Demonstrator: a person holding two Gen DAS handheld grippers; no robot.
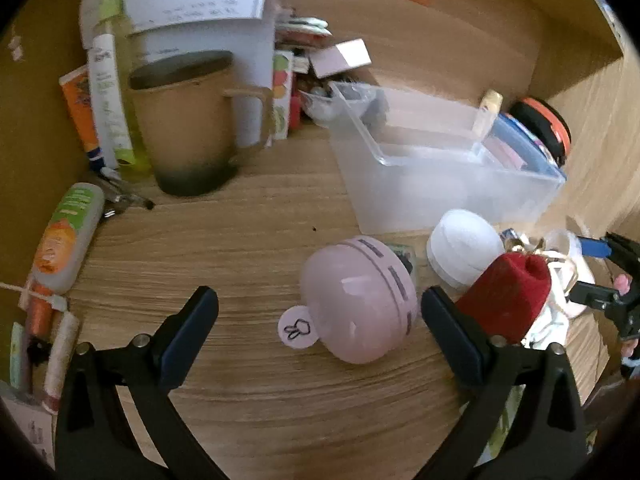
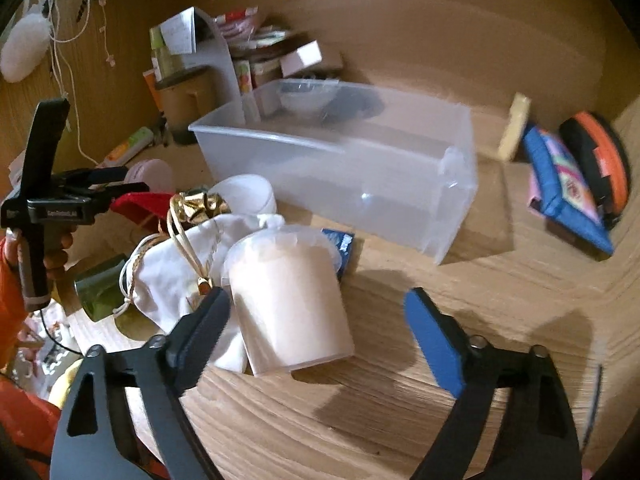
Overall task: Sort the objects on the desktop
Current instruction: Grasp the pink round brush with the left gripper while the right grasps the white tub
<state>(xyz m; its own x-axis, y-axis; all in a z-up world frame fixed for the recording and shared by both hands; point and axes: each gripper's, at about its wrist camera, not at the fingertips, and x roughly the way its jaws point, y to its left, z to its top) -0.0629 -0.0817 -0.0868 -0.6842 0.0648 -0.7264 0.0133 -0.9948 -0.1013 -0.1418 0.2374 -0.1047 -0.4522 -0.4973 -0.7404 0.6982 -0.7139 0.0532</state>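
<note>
While both claws hung spread over the wooden desk, neither pinched anything.
My left gripper gaped around the pink round gadget, its right finger beside the red pouch. My right gripper stood wide at the frosted plastic cup, which leaned on the white drawstring bag; the clear storage bin sat behind.

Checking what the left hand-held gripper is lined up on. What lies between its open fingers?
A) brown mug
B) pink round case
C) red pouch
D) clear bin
B: the pink round case lies on the desk between the open fingers of the left hand-held gripper, not gripped.
</note>
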